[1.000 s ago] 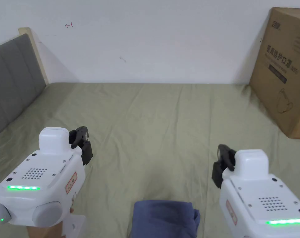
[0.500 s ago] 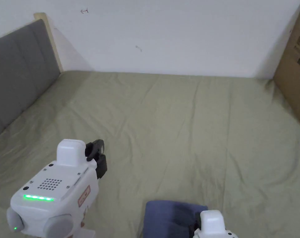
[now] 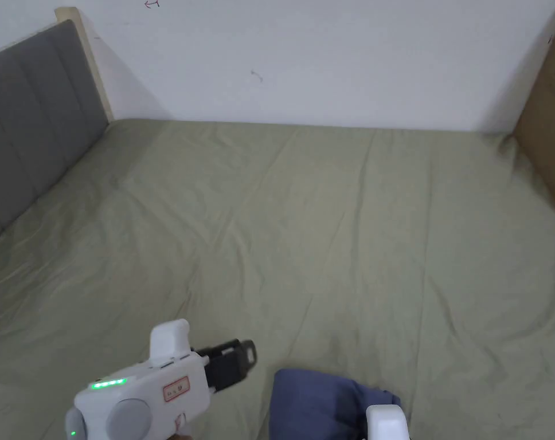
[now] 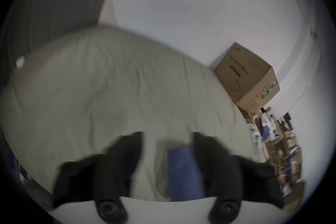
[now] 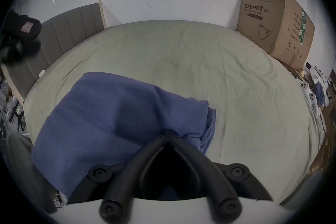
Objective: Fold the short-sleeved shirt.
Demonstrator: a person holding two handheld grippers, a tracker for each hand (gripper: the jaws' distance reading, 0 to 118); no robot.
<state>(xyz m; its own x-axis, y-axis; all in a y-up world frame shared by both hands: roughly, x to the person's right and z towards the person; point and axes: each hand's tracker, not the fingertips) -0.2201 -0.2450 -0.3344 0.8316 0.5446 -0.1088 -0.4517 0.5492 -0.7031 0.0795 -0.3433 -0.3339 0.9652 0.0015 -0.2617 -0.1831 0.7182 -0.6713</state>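
Left tongs [image 3: 247, 352] spread apart, now dropped low and turned sideways toward the blue shirt [image 3: 322, 404], a folded bundle at the bed's [image 3: 328, 229] near edge; right tongs [image 5: 170, 134] lowered too, pressed together over its right end, cloth between them unclear. Looks like folding nearly done, final tidying left.

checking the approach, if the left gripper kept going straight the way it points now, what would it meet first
Most likely the blue shirt. In the head view the left gripper points sideways toward the shirt's near edge, and its own view shows blue cloth ahead between its open jaws. Depth is unclear, so it might skim the green sheet first.
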